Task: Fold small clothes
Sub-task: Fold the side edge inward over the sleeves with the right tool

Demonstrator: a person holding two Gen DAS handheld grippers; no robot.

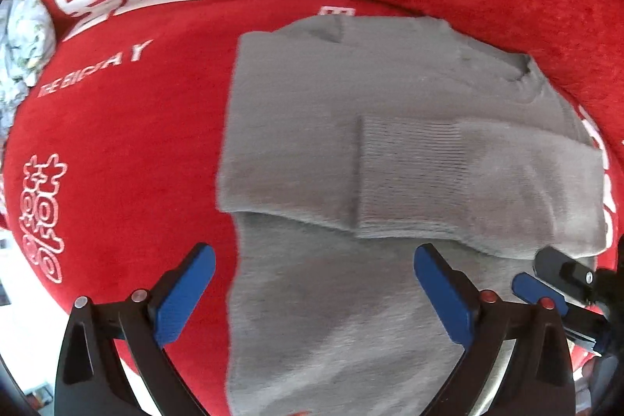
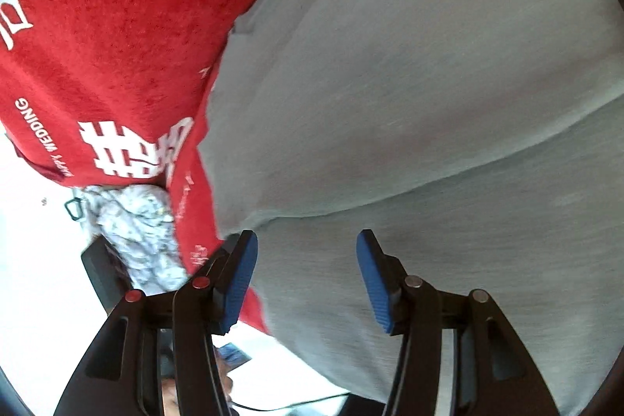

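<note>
Nearest in the left wrist view, the left claw points down with its blue pads spread wide, released, nothing between them but the air above the grey sweater; one pad hangs over the red cloth, the other over the grey knit; at the right edge of that view the right claw shows beside the sweater's folded edge. In the right wrist view the right claw stands partly apart, its pads clear of the fabric, gripping nothing. Beyond them the sweater lies flat on the red cloth, both sleeves folded across the body, a ribbed cuff on top. Farther off, white characters and lettering mark the red cloth; a crumpled pale patterned fabric sits at its far left edge.
</note>
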